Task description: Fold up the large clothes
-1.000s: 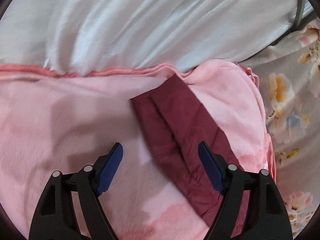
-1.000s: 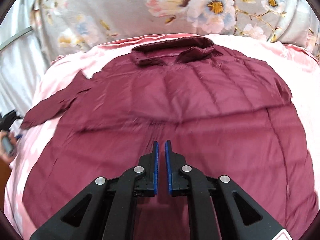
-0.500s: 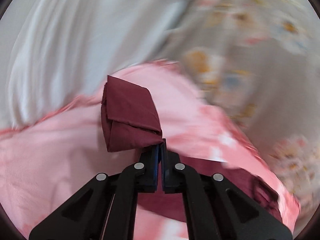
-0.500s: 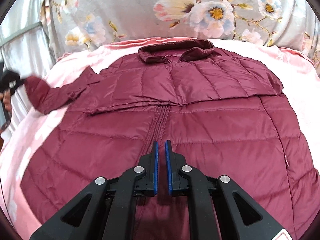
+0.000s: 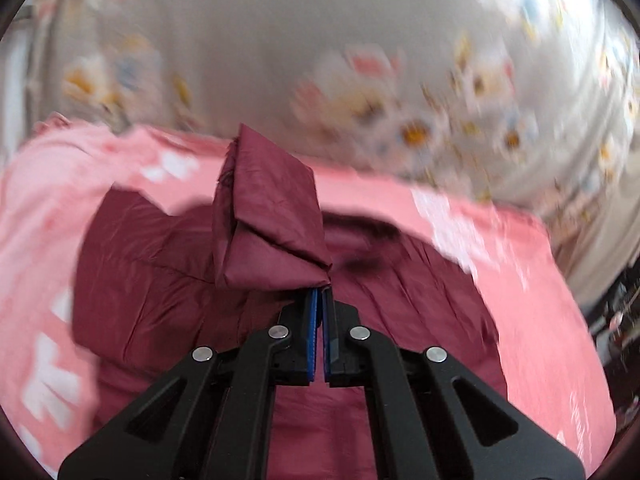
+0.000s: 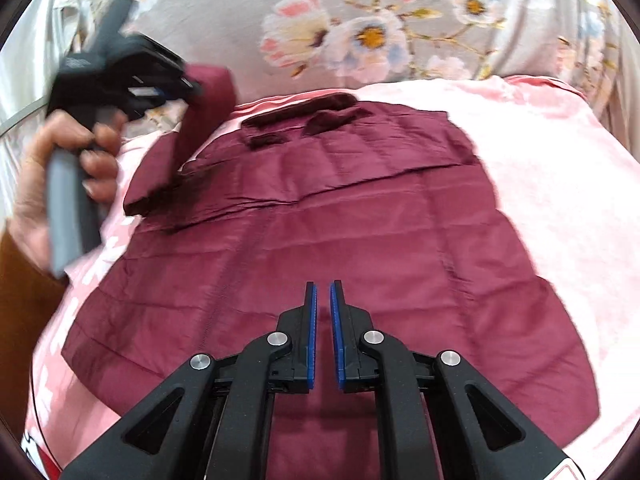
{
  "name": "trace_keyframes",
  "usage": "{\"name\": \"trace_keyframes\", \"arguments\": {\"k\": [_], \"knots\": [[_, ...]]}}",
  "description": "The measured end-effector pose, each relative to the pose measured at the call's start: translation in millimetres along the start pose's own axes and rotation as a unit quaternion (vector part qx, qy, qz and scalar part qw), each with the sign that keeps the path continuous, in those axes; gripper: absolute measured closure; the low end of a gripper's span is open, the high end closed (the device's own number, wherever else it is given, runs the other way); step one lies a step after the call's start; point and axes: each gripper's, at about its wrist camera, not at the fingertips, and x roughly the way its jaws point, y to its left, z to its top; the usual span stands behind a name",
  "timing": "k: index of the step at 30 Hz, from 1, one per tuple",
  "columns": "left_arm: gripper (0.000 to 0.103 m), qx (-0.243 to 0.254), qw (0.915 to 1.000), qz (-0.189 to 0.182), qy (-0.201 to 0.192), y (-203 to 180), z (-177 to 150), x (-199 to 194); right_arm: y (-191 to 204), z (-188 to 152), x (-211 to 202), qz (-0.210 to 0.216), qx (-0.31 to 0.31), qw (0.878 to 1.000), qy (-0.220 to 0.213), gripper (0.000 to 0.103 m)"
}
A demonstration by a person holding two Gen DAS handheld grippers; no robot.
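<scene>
While the maroon jacket [image 6: 340, 240] lies spread flat on the pink blanket [image 6: 560, 184] with its collar [image 6: 304, 116] toward the far edge by the floral fabric [image 6: 372, 32], the left gripper [image 5: 320, 296] has its jaws clenched on the sleeve [image 5: 268, 220], lifted clear above the jacket's left shoulder. The right gripper [image 6: 323, 292] hangs over the jacket's lower middle, jaws nearly together and holding nothing; bare blanket borders the jacket on the right and left edges.

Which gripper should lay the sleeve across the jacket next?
Left. The left gripper is shut on the sleeve, lifted over the jacket. The right gripper grips nothing.
</scene>
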Motion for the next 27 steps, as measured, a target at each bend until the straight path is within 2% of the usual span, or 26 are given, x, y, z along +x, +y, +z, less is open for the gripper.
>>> {"name": "trace_keyframes", "arguments": {"k": [7, 10, 11, 12, 13, 14, 16, 18, 22, 25, 27], "knots": [[0.102, 0.010, 0.9974, 0.006, 0.071, -46, -57, 59, -25, -1, 1, -0.007, 0.017, 1.000, 0.007, 0.094], [0.099, 0.001, 0.9962, -0.023, 0.084, -51, -72, 61, -25, 5, 2, -0.006, 0.010, 1.000, 0.004, 0.091], [0.091, -0.010, 0.9956, -0.039, 0.084, -51, -74, 58, -24, 10, 2, -0.005, 0.005, 1.000, 0.000, 0.080], [0.086, -0.018, 0.9950, -0.052, 0.084, -49, -74, 53, -22, 14, 2, -0.003, 0.002, 1.000, -0.004, 0.063], [0.071, -0.029, 0.9940, -0.070, 0.080, -45, -73, 46, -22, 21, 2, 0.002, 0.001, 1.000, -0.011, 0.056], [0.053, -0.049, 0.9927, -0.089, 0.065, -38, -71, 34, -21, 27, 2, 0.006, 0.002, 1.000, -0.017, 0.051], [0.039, -0.081, 0.9904, -0.107, 0.033, -21, -67, 11, -20, 47, 9, 0.013, 0.002, 1.000, -0.025, 0.048], [0.037, -0.107, 0.9879, -0.112, 0.005, 3, -61, -11, -27, 68, 21, 0.022, 0.014, 0.999, -0.027, 0.047], [0.037, -0.167, 0.9839, -0.063, -0.009, 66, -57, -27, -49, 94, 56, 0.019, 0.059, 0.998, -0.017, 0.047], [0.038, -0.243, 0.9696, -0.033, 0.002, 129, -61, -25, -62, 106, 85, 0.015, 0.095, 0.995, 0.000, 0.047], [0.038, -0.300, 0.9537, -0.023, 0.005, 171, -69, -25, -64, 111, 101, 0.017, 0.106, 0.994, 0.011, 0.047]]}}
